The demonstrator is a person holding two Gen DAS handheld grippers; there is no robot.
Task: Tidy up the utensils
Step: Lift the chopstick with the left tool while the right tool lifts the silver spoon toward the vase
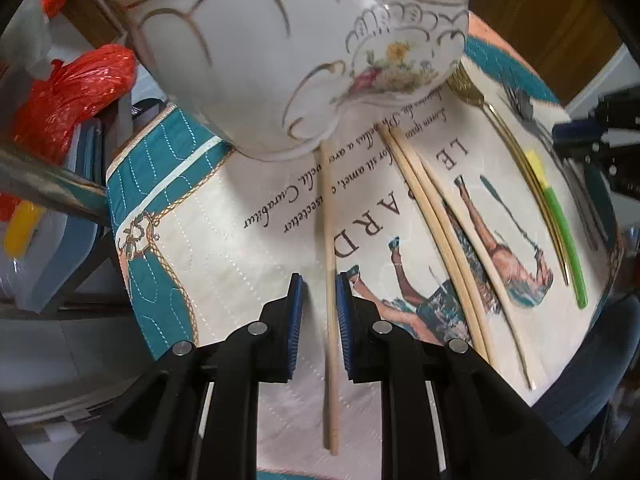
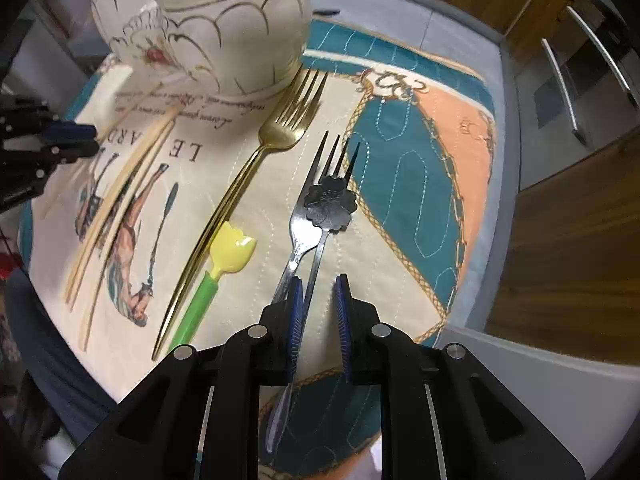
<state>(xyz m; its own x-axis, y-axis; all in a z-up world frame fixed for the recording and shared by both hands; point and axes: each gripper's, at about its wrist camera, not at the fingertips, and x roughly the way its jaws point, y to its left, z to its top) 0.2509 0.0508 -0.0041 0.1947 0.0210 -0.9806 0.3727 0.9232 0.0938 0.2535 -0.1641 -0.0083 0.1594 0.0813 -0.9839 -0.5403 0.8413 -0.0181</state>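
While 1 wooden chopstick (image 1: 329,280) lies on the printed placemat (image 1: 248,272), it is straddled by the left gripper (image 1: 319,312), whose blue pads (image 1: 295,312) are set narrowly apart on either side of the stick; a gap is seen at each pad, so the stick is not pinched. The stick's far end is hidden under the white floral pitcher (image 1: 280,60). Just beside it, 3 more chopsticks (image 1: 440,240) are laid on the mat, 2 of them touching. Further across, a gold fork (image 1: 496,120) and a green pick with a yellow tulip tip (image 1: 560,216) are seen.

On the right wrist view, the right gripper (image 2: 319,320) is held above a silver fork (image 2: 304,232) and a thin flower-headed utensil (image 2: 330,200) that lies across it. Its jaws are narrowly parted and nothing is pressed, though the left pad (image 2: 294,320) sits close against the 2 handles. The gold fork (image 2: 280,128) rests with its tines near the pitcher (image 2: 224,32).
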